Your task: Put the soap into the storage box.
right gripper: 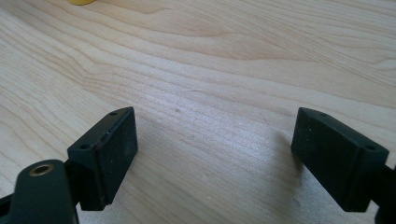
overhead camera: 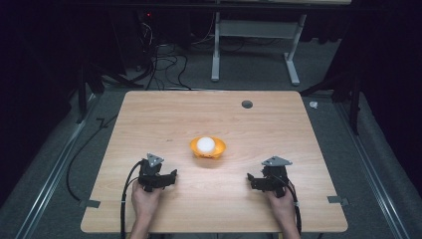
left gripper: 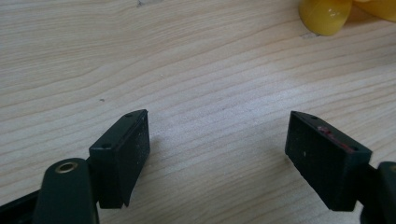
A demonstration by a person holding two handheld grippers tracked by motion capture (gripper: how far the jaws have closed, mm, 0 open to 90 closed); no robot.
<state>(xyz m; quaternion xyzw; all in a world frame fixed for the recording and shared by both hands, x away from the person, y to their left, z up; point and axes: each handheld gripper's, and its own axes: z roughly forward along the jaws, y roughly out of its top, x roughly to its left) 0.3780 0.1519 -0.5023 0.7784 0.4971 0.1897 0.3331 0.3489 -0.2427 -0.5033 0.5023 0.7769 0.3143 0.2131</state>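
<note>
A small orange bowl (overhead camera: 208,149) sits near the middle of the wooden table (overhead camera: 149,114), with a white ball (overhead camera: 205,144) resting in it. My left gripper (overhead camera: 171,176) rests low over the table, to the front left of the bowl, open with nothing between its jaws. My right gripper (overhead camera: 250,179) lies to the front right of the bowl, also open and empty. In the left gripper view the jaws stand wide apart (left gripper: 217,144) over bare wood, and the bowl's yellow-orange edge (left gripper: 327,16) shows at the top right. The right gripper view has its jaws spread (right gripper: 215,144) over bare wood.
A round grey grommet (overhead camera: 247,104) is set in the table near the far edge. Grey tape tabs (overhead camera: 89,203) mark the front corners. Beyond the table stand a white desk frame (overhead camera: 259,45) and loose cables (overhead camera: 164,64) on the dark floor.
</note>
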